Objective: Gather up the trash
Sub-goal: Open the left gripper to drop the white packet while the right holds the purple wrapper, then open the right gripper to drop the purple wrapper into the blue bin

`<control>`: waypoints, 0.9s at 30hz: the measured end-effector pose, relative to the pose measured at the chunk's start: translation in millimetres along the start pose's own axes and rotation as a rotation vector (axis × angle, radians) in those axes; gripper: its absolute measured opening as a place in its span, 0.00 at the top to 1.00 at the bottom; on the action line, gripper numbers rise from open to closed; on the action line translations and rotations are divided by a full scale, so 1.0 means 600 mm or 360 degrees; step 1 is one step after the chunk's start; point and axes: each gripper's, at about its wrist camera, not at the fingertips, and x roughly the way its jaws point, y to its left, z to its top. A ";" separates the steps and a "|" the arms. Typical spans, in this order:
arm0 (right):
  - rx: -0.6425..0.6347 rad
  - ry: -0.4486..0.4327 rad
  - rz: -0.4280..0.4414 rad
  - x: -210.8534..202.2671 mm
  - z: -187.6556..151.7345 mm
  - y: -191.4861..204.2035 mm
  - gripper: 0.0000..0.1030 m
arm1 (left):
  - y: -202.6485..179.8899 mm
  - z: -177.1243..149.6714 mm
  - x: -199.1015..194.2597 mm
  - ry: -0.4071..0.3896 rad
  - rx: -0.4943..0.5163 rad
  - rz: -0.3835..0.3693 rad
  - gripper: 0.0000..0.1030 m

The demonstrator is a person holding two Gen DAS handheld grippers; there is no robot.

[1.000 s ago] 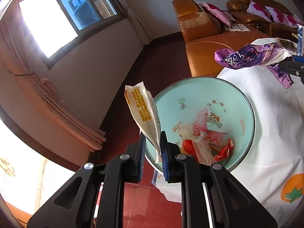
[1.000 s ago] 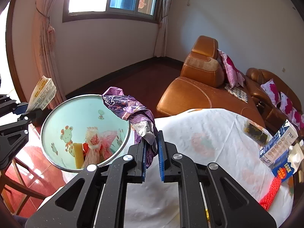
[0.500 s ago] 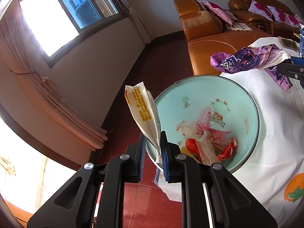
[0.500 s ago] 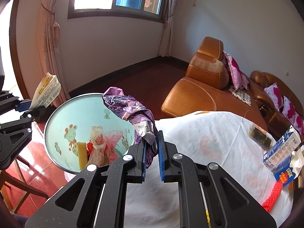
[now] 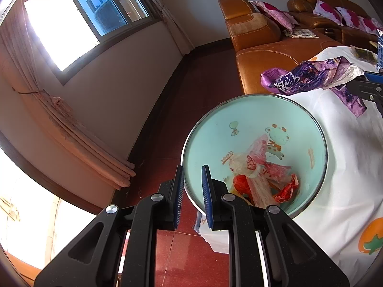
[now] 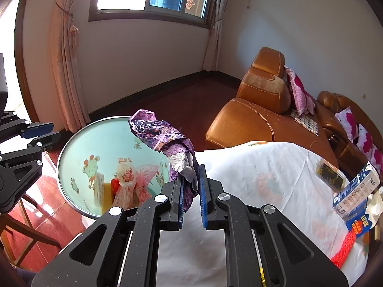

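Observation:
A mint-green basin [image 5: 239, 119] with cartoon animals sits at the table's edge and holds pink, red and clear wrappers [image 5: 261, 174]. It also shows in the right wrist view [image 6: 79, 148]. My left gripper [image 5: 192, 179] is open and empty, straddling the basin's near rim. A yellow-printed white packet [image 6: 99, 187] lies inside the basin. My right gripper [image 6: 191, 181] holds a crumpled purple wrapper [image 6: 162, 136] beside the basin; its jaws look slightly parted. The purple wrapper also shows in the left wrist view [image 5: 308, 76].
A white tablecloth [image 6: 263, 167] with fruit prints covers the table. A blue-and-white carton [image 6: 356, 189], a dark packet [image 6: 330, 172] and a red net [image 6: 344, 246] lie at the right. An orange leather sofa [image 6: 258, 110] stands behind. Red tile floor lies below the left gripper.
My left gripper opened and the yellow-printed packet dropped into the basin. My right gripper's jaws have parted a little around the purple wrapper.

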 end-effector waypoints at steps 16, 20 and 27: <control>-0.0028 -0.0007 0.0054 0.007 0.010 0.018 0.81 | 0.012 0.001 -0.003 -0.0011 -0.0039 0.0034 0.66; -0.0011 -0.0041 0.0080 0.004 0.013 0.018 0.64 | 0.018 0.001 -0.003 -0.0015 -0.0054 0.0055 0.55; -0.0005 -0.0048 0.0084 0.001 0.012 0.016 0.59 | 0.023 0.003 -0.002 -0.0018 -0.0063 0.0067 0.50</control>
